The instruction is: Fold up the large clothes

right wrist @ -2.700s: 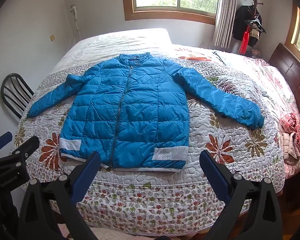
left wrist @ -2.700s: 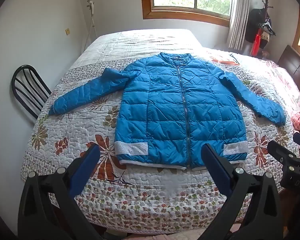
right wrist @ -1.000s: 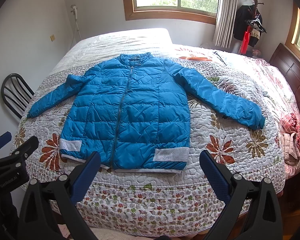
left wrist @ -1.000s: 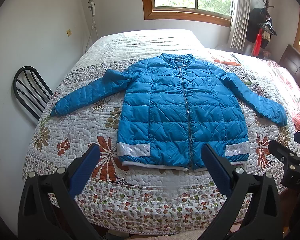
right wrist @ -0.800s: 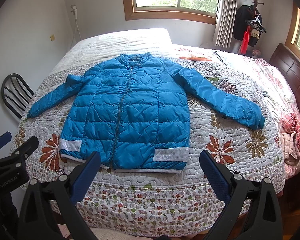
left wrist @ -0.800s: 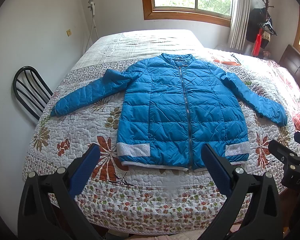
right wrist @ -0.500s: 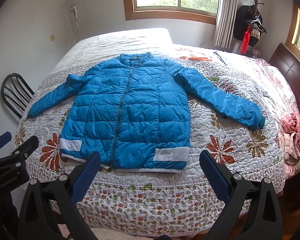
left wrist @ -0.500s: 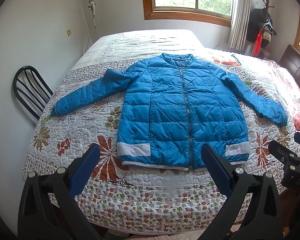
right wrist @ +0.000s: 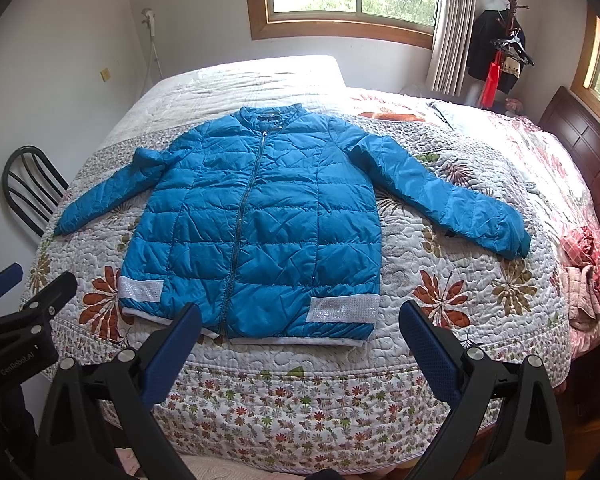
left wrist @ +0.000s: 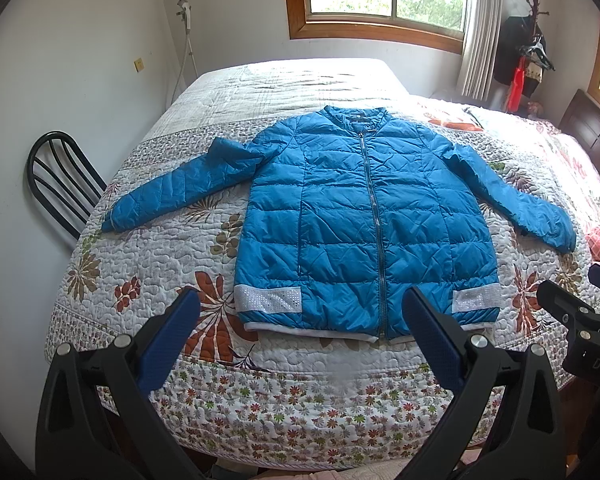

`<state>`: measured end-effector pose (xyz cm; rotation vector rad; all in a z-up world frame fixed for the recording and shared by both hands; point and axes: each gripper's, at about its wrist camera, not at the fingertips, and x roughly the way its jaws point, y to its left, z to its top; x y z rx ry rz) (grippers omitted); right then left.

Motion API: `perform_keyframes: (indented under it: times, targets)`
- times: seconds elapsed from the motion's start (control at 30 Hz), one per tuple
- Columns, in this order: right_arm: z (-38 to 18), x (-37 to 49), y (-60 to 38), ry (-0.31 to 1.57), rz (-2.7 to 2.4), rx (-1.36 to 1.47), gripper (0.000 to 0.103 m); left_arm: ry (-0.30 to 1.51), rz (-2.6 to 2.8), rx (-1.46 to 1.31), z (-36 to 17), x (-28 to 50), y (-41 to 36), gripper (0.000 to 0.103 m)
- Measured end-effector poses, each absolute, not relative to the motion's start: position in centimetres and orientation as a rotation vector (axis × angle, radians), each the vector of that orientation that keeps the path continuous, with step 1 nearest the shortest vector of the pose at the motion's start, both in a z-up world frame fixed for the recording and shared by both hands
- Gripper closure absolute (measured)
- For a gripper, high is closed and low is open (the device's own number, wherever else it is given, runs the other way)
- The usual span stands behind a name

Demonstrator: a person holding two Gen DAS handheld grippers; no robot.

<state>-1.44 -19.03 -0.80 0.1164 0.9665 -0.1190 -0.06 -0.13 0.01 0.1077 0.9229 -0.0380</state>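
Jacket (left wrist: 364, 224) lies zipped and face-up, sleeves spread, hem at the bed's (left wrist: 260, 392) near edge, likely for easy folding, while left tongs (left wrist: 300, 336) and right tongs (right wrist: 300, 340) hover wide, empty.

Left gripper (left wrist: 300, 320) finger hides part of the jacket (left wrist: 364, 220) hem beside the zipper's foot. Chair (left wrist: 60, 180) – mostly concealed behind the bed (left wrist: 300, 400) corner. Right gripper (left wrist: 592, 320) cut off by the frame edge. Pink cloth (right wrist: 584, 280) at the bed's right edge – too bunched to identify.
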Motion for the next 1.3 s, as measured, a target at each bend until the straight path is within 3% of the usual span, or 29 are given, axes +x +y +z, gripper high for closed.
perform_keyframes:
  times: [0.37, 0.67, 0.97, 1.3]
  targets:
    - [-1.1, -0.9, -19.2, 0.966, -0.106, 0.126, 0.004, 0.932, -0.046, 0.108, 0.1, 0.7, 1.4, 0.003]
    - [-5.5, 2.2, -25.2, 0.974, -0.126, 0.208, 0.004, 0.915, -0.080, 0.129, -2.2, 4.6, -0.7, 0.003]
    - [-7.9, 5.7, -39.2, 0.899, -0.274, 0.316, 0.004, 0.890, -0.146, 0.110, -4.4, 12.6, -8.7, 0.003]
    - [-13.4, 9.0, -53.7, 0.980, -0.330, 0.408, 0.004, 0.937, -0.217, 0.059, -8.2, 21.5, -23.2, 0.003]
